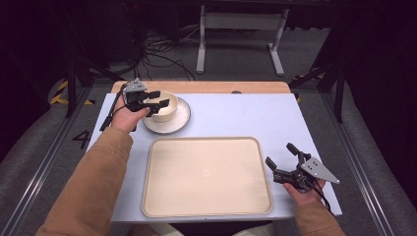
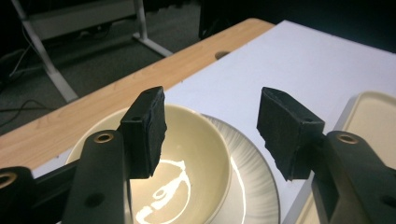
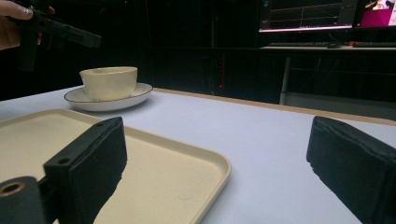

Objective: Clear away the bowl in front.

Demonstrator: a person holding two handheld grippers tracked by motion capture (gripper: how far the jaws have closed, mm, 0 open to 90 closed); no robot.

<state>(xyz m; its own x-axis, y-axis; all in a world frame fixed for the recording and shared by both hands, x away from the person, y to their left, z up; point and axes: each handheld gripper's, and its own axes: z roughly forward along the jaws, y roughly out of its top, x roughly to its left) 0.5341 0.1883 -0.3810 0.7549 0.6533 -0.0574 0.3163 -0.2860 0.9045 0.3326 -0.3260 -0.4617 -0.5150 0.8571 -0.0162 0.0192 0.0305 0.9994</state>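
Left gripper [image 1: 158, 99], upper left of the high view, jaws parted and gripping nothing, poised over the rim of the cream bowl [image 1: 164, 106]; one pad [image 2: 145, 133] hangs above its hollow. The bowl sits on a dark-rimmed plate [image 1: 181, 120]. Probably glazed ceramic: stiff, slick, breakable, moderately heavy; best pinched across the rim wall. Right gripper [image 1: 281, 155], lower right, rests open beside the empty tray [image 1: 206, 176]. White tabletop [image 1: 246, 115]; dim room, cables on the floor.

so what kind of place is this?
Probably a lab recording rig, not a home: a taped, numbered floor, loose cables, and monitors behind a table holding only bowl, plate, tray.
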